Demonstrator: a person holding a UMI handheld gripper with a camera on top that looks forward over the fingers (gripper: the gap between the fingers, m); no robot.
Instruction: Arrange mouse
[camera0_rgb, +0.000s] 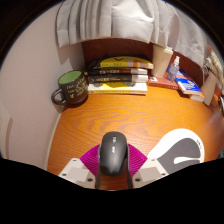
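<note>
Low over wooden desk (120, 118), tongs (111, 172) level and pointing forward, clenched on grey mouse (112, 153), mug (70, 88) beyond.

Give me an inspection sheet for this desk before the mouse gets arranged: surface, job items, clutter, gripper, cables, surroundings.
Surface: wooden desk, bare in the middle.
Job's things: dark mouse between the fingers, over a pink mouse pad; white object beside it.
Clutter: green mug, stacked books at the back, bottle and other small items near it.
Grippers: gripper fingers at either side of the mouse; contact cannot be told.
Cables: nothing seen.
Surroundings: pale curtain behind the desk.
</note>
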